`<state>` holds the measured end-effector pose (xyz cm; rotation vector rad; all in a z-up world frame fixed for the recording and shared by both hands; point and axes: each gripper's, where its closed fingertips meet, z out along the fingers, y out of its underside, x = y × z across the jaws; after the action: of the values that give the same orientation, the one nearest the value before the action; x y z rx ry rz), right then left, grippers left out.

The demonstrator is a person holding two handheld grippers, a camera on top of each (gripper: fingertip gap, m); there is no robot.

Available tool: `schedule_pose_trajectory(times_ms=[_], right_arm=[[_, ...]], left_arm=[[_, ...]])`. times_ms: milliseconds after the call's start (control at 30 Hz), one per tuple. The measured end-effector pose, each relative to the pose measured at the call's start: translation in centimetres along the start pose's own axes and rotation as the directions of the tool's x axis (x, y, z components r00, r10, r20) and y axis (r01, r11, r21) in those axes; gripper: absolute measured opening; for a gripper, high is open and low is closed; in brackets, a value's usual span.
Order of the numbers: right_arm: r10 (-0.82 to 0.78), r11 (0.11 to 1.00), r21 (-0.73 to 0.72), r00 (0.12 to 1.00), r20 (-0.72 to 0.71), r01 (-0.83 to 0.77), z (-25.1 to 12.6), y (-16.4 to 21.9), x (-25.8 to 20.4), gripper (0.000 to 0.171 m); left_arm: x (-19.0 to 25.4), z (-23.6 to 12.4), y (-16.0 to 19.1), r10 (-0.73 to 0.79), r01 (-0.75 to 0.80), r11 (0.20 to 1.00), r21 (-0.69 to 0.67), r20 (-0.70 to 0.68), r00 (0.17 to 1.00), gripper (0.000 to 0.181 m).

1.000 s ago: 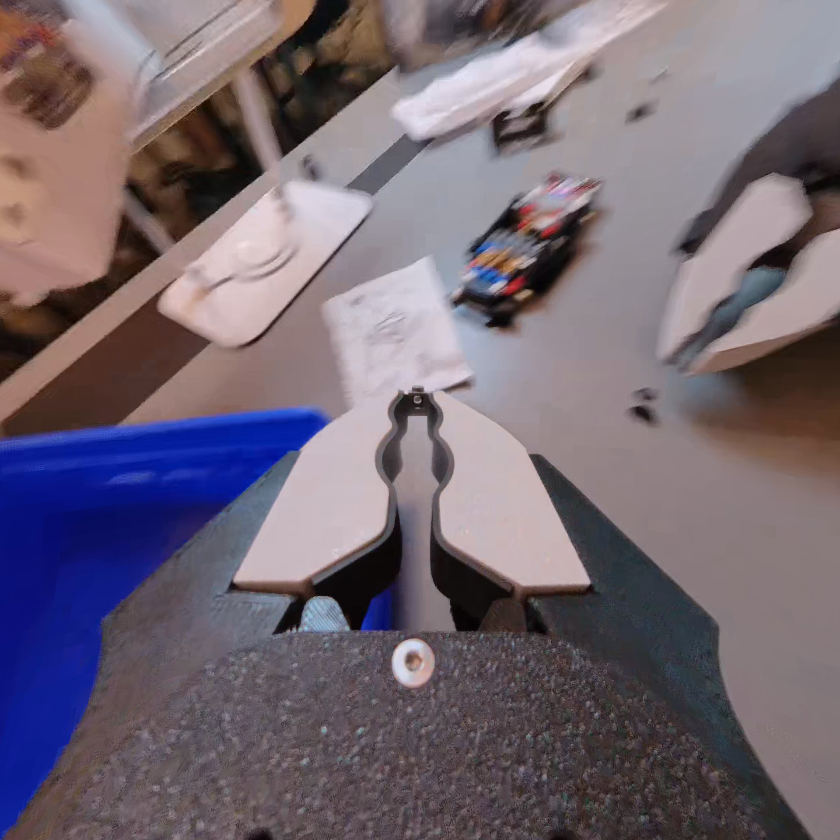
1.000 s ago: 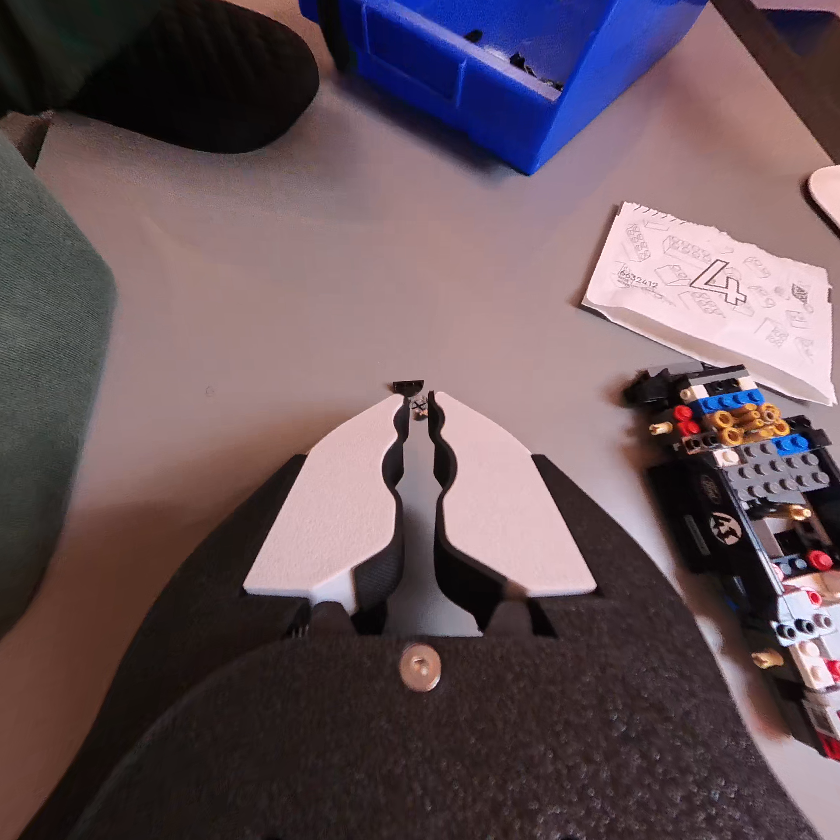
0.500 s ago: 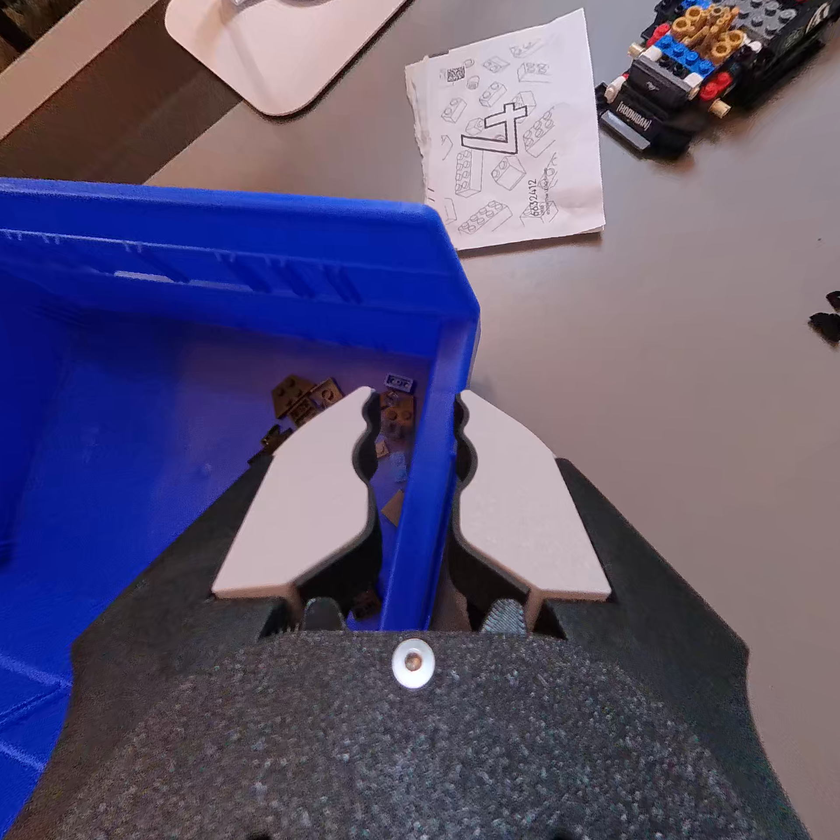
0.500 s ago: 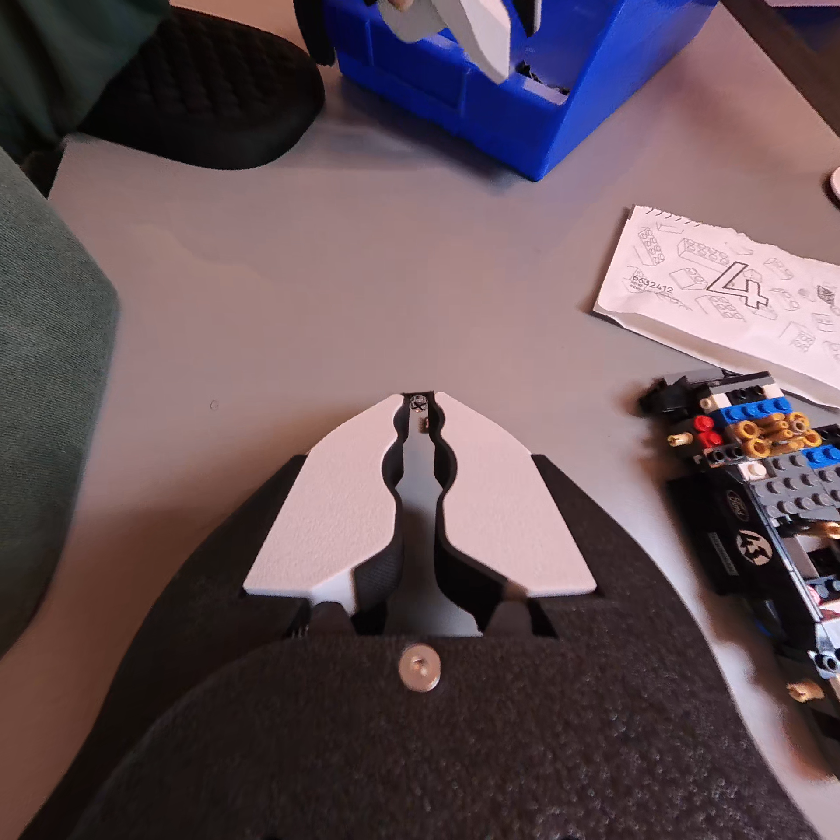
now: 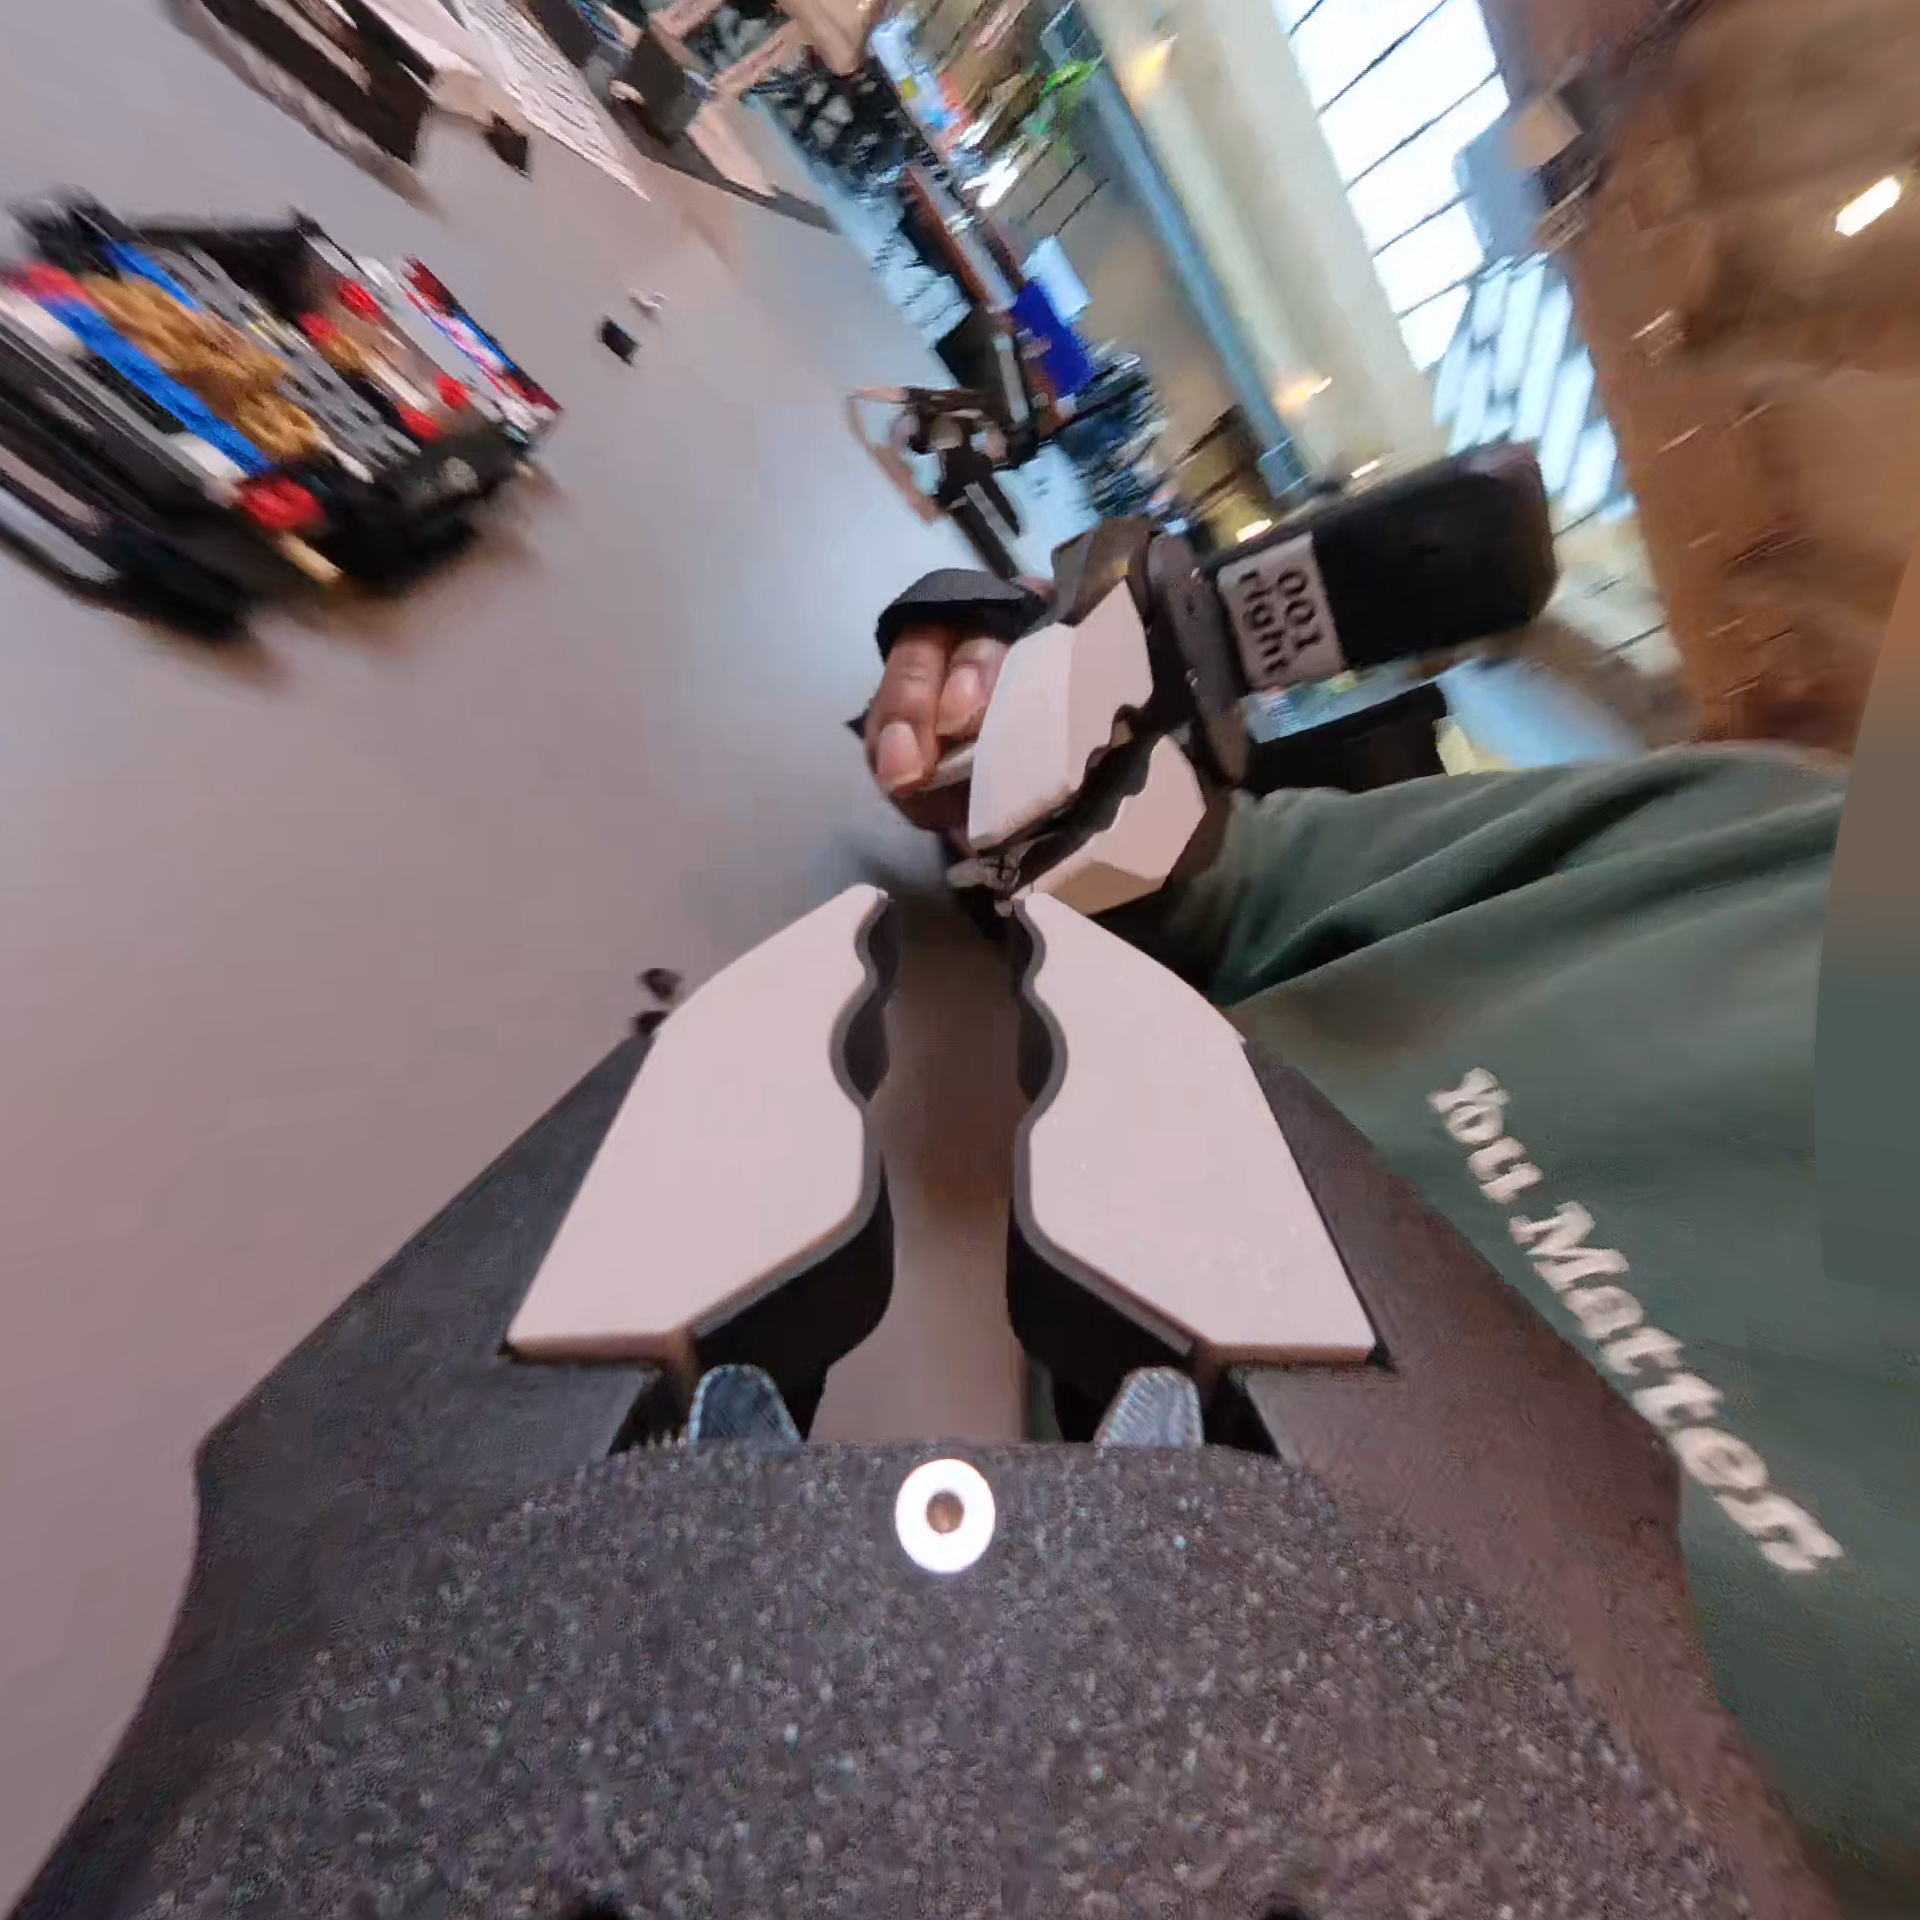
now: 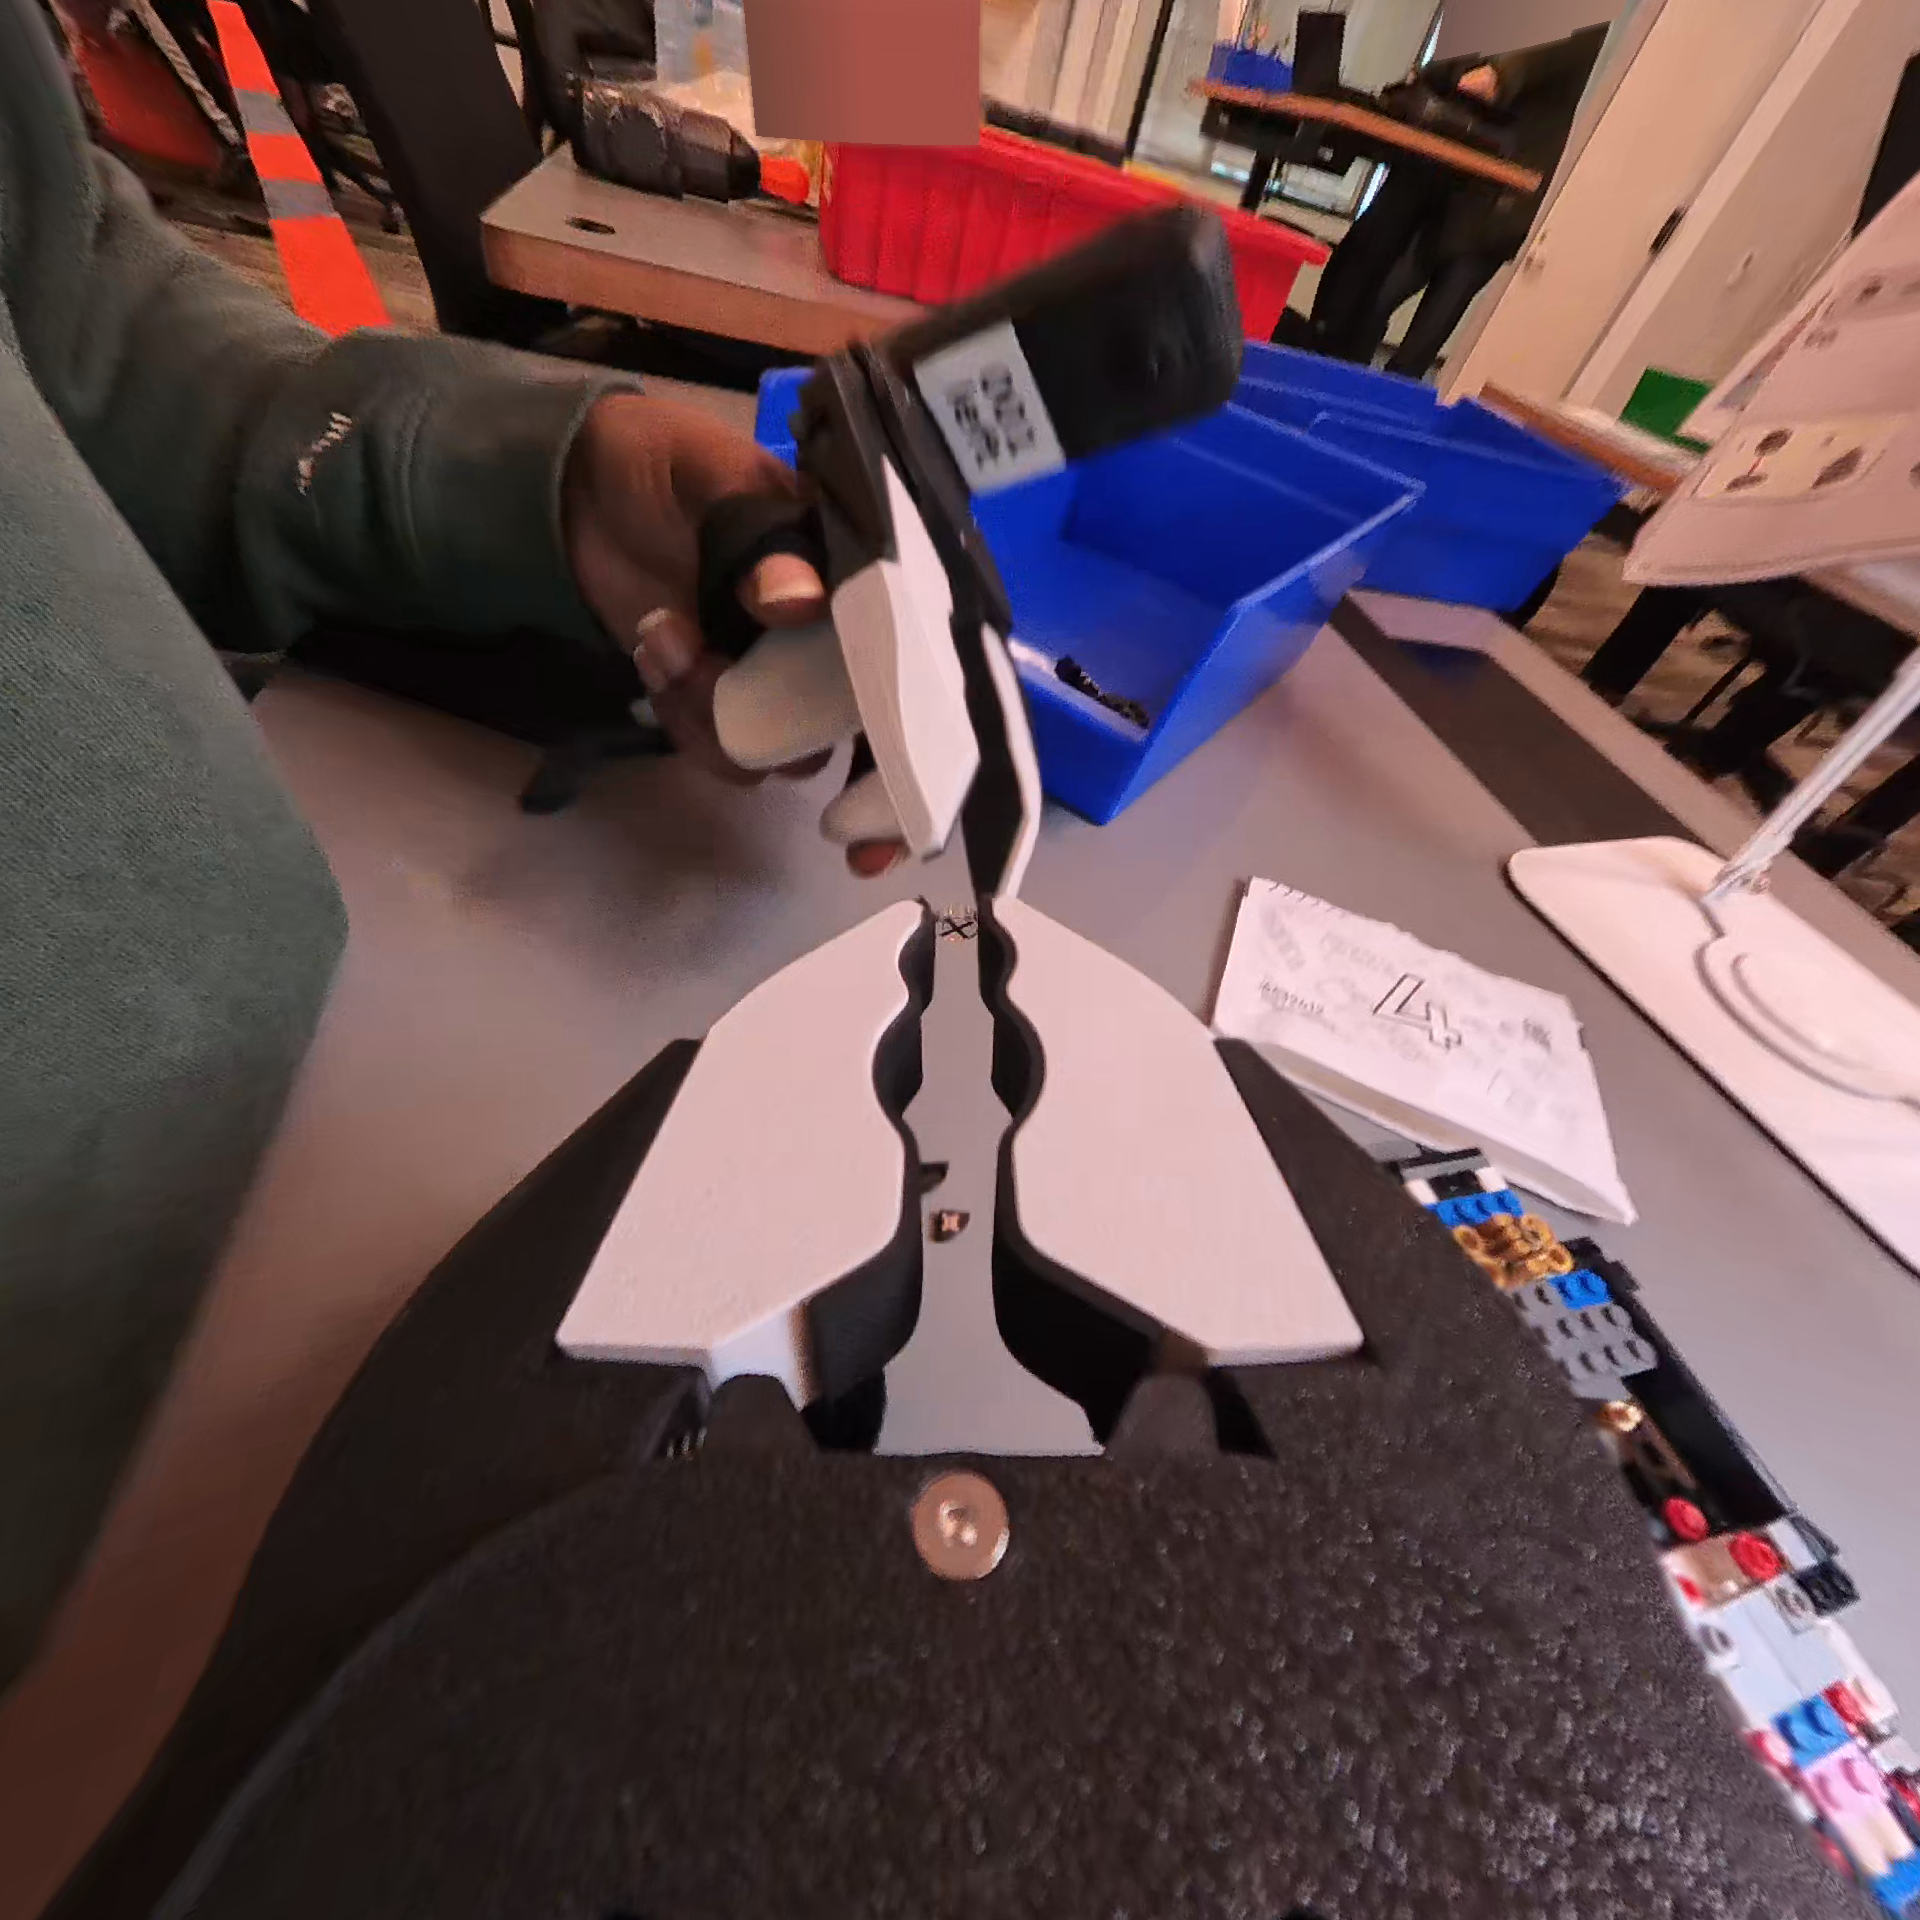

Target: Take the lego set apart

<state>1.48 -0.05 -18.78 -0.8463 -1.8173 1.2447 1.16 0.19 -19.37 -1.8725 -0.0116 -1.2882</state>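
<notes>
The partly built lego car (image 6: 1662,1455), black with blue, red, grey and tan bricks, lies on the grey table at the right; it also shows blurred in the left wrist view (image 5: 239,395). My right gripper (image 6: 961,920) is shut on a small black lego piece (image 6: 956,928) held above the table. My left gripper (image 5: 951,902) is open and empty, its tips just short of that piece (image 5: 982,876). In the right wrist view the left gripper (image 6: 971,862) points down at the right gripper's tips. In the left wrist view the right gripper (image 5: 992,878) faces mine.
A blue bin (image 6: 1195,582) with a few loose pieces stands at the back. A white paper bag (image 6: 1413,1039) lies beside the car. A white stand base (image 6: 1714,935) is at the far right. Small black pieces (image 5: 655,997) lie on the table. A green sleeve (image 6: 125,831) fills the left. The tips of both grippers are at nearly the same place. Left tips and right tips are each some 20 cm from the partly built lego car (image 6: 1662,1455).
My left gripper has left the blue bin and swung across to meet the right gripper's tips, still open. My right gripper has tilted up, still holding the small piece.
</notes>
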Motion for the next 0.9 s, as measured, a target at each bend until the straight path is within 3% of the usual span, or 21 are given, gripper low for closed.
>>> schedule_pose_trajectory(times_ms=[100, 267, 467, 567, 633, 700, 767, 833, 900], right_arm=[[-0.046, 0.999, -0.002, 0.999, -0.017, 0.046, 0.0, -0.2, -0.2, 0.008], [-0.064, 0.998, 0.010, 0.998, -0.028, 0.064, 0.0, -0.5, -0.3, 0.008], [-0.079, 0.997, 0.014, 0.996, -0.048, 0.080, 0.0, -0.7, -0.2, 0.008], [-0.063, 0.998, -0.008, 0.996, -0.066, 0.063, -0.3, -0.1, 0.7, 0.011], [-0.045, 0.998, -0.051, 0.997, -0.063, 0.042, -0.5, 0.8, 1.2, 0.012], [-0.028, 0.991, -0.130, 0.999, -0.036, 0.024, -0.5, 2.3, 1.3, 0.014], [0.035, 0.973, -0.228, 0.999, -0.005, -0.035, -0.1, 4.4, 1.2, 0.014], [0.142, 0.934, -0.338, 0.989, 0.050, -0.117, 0.3, 6.6, 0.3, 0.020], [0.211, 0.898, -0.406, 0.976, 0.057, -0.171, 0.6, 8.1, -0.3, 0.022]], left_arm=[[1.4, 0.7, -0.3, -0.166, 0.175, 0.984, 0.030, -0.188, 0.968, 0.013], [1.6, 1.1, 0.0, -0.226, 0.236, 0.972, 0.011, -0.242, 0.943, 0.009], [1.6, 0.8, -0.2, -0.144, 0.152, 0.988, 0.024, -0.204, 0.968, 0.007], [0.7, -1.0, -1.6, 0.076, -0.076, 0.996, 0.049, 0.003, 0.997, 0.007], [-2.0, -4.2, -3.3, 0.287, -0.304, 0.953, -0.001, 0.336, 0.897, 0.007], [-4.9, -9.5, -5.5, 0.414, -0.449, 0.884, -0.130, 0.665, 0.622, 0.007], [-6.9, -14.5, -6.3, 0.395, -0.412, 0.884, -0.221, 0.826, 0.403, 0.007], [-8.4, -17.6, -6.0, 0.324, -0.344, 0.916, -0.207, 0.888, 0.327, 0.007], [-9.5, -18.4, -4.8, 0.274, -0.246, 0.950, -0.193, 0.894, 0.354, 0.022]])
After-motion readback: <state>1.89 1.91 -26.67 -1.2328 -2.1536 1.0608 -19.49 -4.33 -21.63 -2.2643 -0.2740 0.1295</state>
